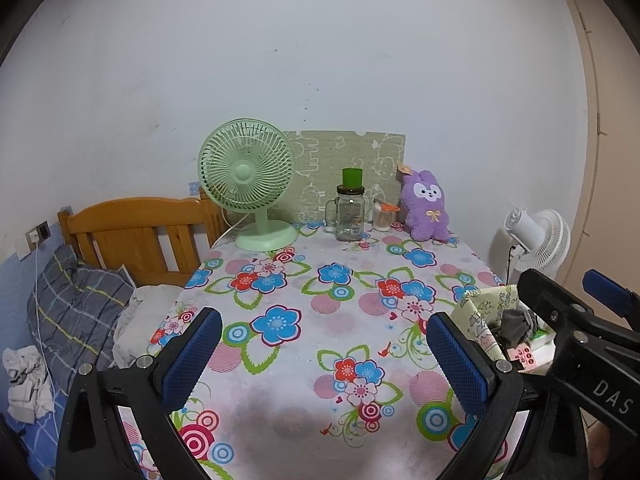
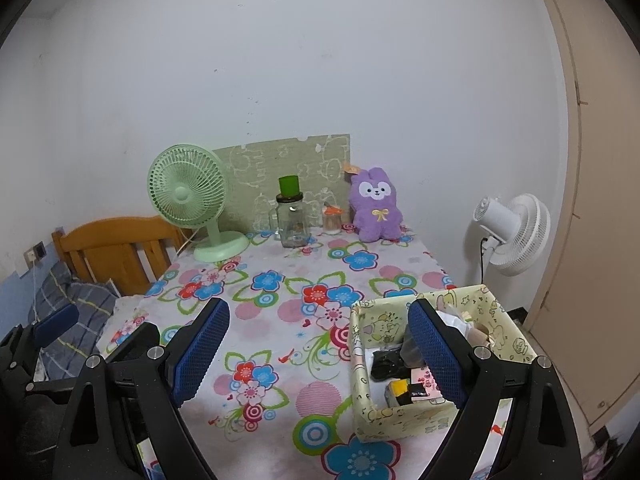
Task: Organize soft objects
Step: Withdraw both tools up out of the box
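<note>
A purple plush rabbit [image 1: 426, 208] [image 2: 376, 204] sits upright at the far right of the flowered table, against a green board. A pale yellow cartoon-print box [image 2: 362, 364] [image 1: 476, 312] stands at the table's near right, with black, yellow, pink and white items inside. My left gripper [image 1: 326, 360] hangs open over the near middle of the cloth with nothing between its fingers. My right gripper [image 2: 320, 352] is open too, with its right finger [image 2: 436, 352] in front of the box's opening. Neither gripper touches the rabbit.
A green desk fan [image 1: 248, 184], a glass jar with a green cap [image 1: 350, 212] and a small cotton-swab jar [image 1: 384, 218] line the table's back edge. A white standing fan [image 2: 508, 232] is beyond the right edge. A wooden headboard [image 1: 132, 232] and bedding lie to the left.
</note>
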